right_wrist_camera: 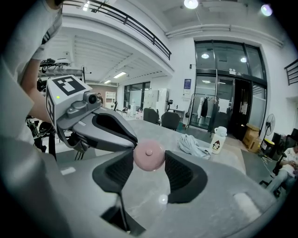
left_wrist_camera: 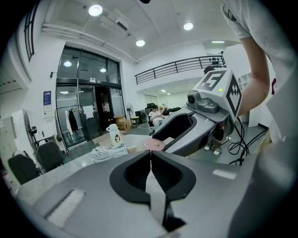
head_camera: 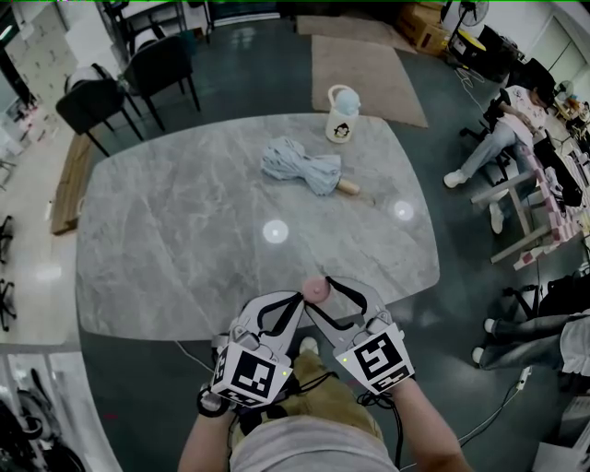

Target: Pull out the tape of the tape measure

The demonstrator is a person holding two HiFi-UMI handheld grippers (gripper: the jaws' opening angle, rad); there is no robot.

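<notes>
Right gripper (right_wrist_camera: 149,156) clamps the pink tape measure (head_camera: 316,289); left gripper (left_wrist_camera: 150,154), jaws together at its edge, with no tape visibly pulled out yet.

Grey marble table (head_camera: 184,230) on dark glossy floor (head_camera: 258,64); beige rug (head_camera: 364,74) beyond far edge. Black chairs (head_camera: 92,106) off far left corner. White walls (left_wrist_camera: 132,93), tall glass entrance doors (left_wrist_camera: 81,97), mezzanine railing (left_wrist_camera: 179,67) above. Recessed ceiling lights (left_wrist_camera: 95,9) lit. Standing fan (right_wrist_camera: 269,124) right of doors.
</notes>
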